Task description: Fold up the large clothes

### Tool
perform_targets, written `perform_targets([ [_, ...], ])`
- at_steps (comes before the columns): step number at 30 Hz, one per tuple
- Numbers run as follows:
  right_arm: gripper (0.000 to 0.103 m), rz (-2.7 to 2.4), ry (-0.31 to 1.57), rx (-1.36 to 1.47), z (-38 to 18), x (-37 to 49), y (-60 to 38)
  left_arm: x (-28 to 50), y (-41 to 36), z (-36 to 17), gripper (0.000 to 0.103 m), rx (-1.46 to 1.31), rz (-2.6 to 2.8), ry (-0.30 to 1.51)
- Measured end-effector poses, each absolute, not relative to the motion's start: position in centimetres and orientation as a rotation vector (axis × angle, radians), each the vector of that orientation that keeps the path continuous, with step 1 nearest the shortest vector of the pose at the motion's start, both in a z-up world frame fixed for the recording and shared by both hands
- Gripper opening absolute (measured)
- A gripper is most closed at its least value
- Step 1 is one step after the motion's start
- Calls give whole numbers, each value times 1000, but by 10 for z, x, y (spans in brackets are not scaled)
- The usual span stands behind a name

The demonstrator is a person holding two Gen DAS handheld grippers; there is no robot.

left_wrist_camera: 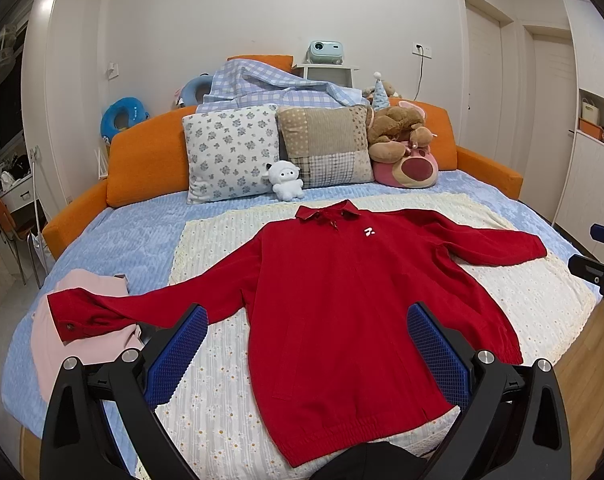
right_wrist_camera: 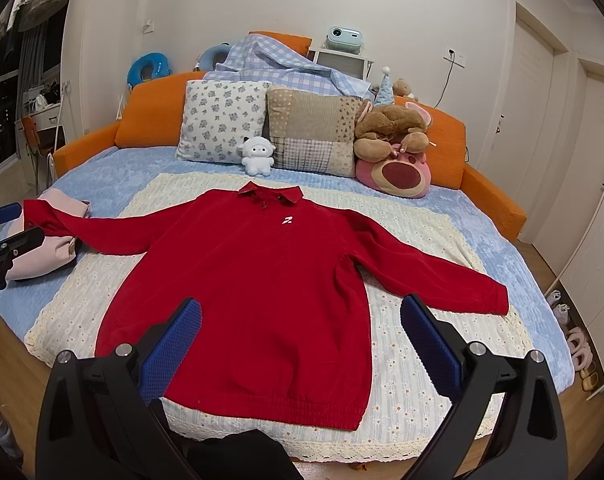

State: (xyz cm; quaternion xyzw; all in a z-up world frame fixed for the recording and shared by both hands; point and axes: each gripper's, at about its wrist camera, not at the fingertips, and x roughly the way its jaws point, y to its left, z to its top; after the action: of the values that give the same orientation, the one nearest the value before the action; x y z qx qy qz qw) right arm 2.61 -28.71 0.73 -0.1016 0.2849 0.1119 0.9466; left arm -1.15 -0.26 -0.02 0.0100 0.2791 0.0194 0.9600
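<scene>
A large red collared sweater (left_wrist_camera: pixel 342 304) (right_wrist_camera: pixel 262 288) lies flat and face up on a cream blanket (left_wrist_camera: pixel 222 392) (right_wrist_camera: pixel 414 368), both sleeves spread out sideways. Its left cuff (left_wrist_camera: pixel 72 314) rests on a folded pink garment (left_wrist_camera: pixel 62 344) (right_wrist_camera: pixel 54 248). My left gripper (left_wrist_camera: pixel 308 312) hovers open above the sweater's lower half, nothing between its blue pads (left_wrist_camera: pixel 174 356). My right gripper (right_wrist_camera: pixel 301 304) is also open above the hem area, empty. Each gripper shows at the edge of the other's view: the right one (left_wrist_camera: pixel 600 264), the left one (right_wrist_camera: pixel 2 236).
Two pillows (left_wrist_camera: pixel 278 148), a small white plush (left_wrist_camera: pixel 285 180) and brown and pink plush toys (left_wrist_camera: pixel 402 148) sit at the orange headboard (left_wrist_camera: pixel 142 168). Wardrobe doors and shelves stand right; slippers (right_wrist_camera: pixel 578 348) lie on the wooden floor. A dark cloth (right_wrist_camera: pixel 238 456) lies at the bed's near edge.
</scene>
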Motion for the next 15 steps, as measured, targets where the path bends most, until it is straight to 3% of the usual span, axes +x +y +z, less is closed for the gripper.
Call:
perform_targets([
  [15, 98, 234, 580, -210, 8, 29, -285, -11, 6, -4, 101, 20, 51, 570],
])
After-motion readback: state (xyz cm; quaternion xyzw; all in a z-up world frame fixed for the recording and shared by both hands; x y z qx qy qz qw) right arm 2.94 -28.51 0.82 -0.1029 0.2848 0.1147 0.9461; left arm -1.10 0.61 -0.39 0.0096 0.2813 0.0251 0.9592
